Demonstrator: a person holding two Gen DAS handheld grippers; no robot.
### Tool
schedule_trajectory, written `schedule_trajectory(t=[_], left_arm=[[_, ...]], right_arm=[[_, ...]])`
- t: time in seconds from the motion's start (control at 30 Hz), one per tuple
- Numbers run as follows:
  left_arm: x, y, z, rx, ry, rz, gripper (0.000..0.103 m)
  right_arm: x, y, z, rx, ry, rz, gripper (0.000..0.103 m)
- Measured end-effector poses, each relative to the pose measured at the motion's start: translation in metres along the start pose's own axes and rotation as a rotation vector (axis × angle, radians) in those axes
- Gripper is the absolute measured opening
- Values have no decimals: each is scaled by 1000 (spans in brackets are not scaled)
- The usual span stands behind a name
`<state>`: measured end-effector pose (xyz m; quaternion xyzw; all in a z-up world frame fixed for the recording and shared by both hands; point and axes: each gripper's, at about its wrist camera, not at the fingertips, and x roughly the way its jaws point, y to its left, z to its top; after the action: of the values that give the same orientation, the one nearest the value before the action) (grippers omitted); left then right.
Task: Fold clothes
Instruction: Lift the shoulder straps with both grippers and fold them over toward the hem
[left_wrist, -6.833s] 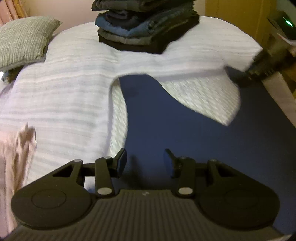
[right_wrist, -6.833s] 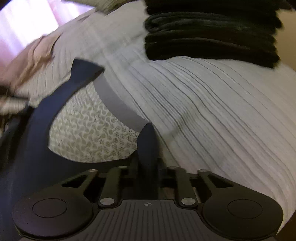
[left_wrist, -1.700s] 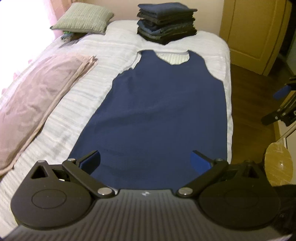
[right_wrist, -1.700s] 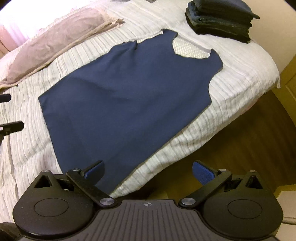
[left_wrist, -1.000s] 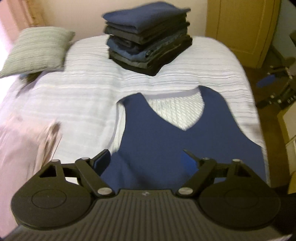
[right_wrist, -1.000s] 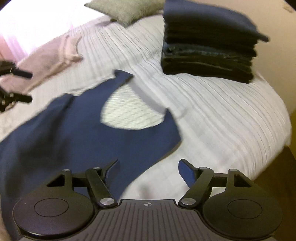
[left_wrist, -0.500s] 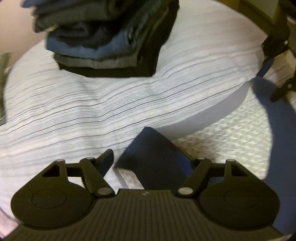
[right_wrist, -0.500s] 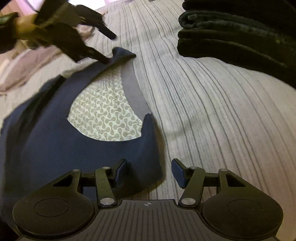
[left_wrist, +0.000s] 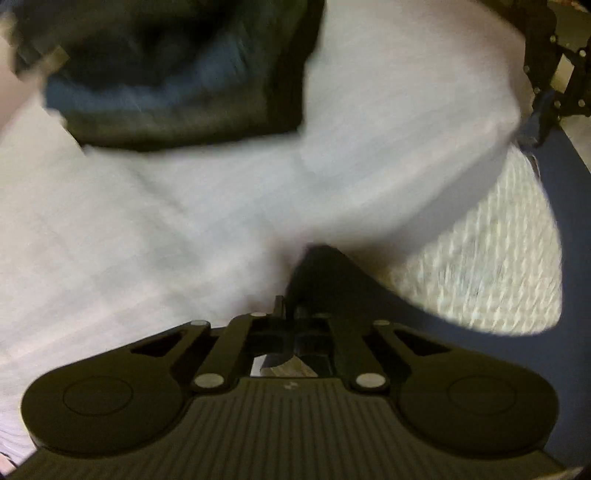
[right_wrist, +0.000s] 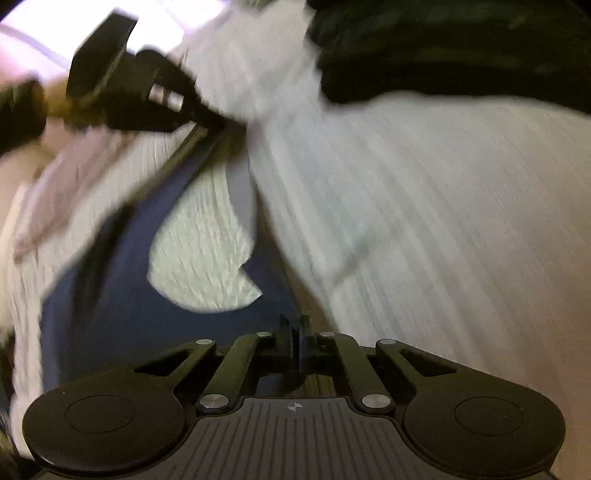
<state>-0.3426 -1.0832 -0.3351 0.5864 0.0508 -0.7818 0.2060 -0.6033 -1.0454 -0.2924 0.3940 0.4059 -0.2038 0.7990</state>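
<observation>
Navy cloth is now caught in both of my claws: my left claw has just been closing and its jaws stand pinched together on one shoulder strap of the navy top, and my right claw has likewise just been closing, jaws together on the other strap. Half a second ago both sat open around those straps with the fabric between the pads; a moment before that they were coming in over the garment from further back. The top lies flat on the striped bedspread near the head end of the bed, its neckline showing the pale patterned lining, and the stack of folded dark clothes sits just beyond it (both views are smeared by motion, so the exact bite on the cloth is hard to read). In the right wrist view my left claw shows at the far strap. With both shoulders held, I judge the first fold can begin: lifting the shoulders and carrying them toward the hem.
</observation>
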Motion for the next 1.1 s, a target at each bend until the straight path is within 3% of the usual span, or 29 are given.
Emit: schedule_trajectory(t=[0.13,0.23,0.33,0.37,0.57,0.67,0.8,0.93,1.1], left_arm=[[-9,4,13,37,-54,-20,2],[11,-6,8,84,-27,-37,2],[18,-11,-1,76,-33,-45,2],[14,-12,-3,98,-34,-66,2],[-36,-16,-11,85,-110,-27,2],[-80,-21,-23,89,-159,1,2],[-139,-40,-62,87,-195,44,2],[-201,-80,-124,75,-205,98,2],[-259,-156,-222,31,-163,150,2]], right_arm=[[-37,7,6,29,-22,-43,0],[-15,13,-6,8,58,-120,0],[-6,15,-14,27,61,-144,0],[-6,14,-15,44,53,-151,0],[-35,43,-10,36,-31,-141,0],[-56,81,-11,-25,-59,-112,0],[-68,151,-22,-126,-63,-36,0],[-52,243,-57,-256,-32,2,0],[1,359,-130,-346,5,-8,0]])
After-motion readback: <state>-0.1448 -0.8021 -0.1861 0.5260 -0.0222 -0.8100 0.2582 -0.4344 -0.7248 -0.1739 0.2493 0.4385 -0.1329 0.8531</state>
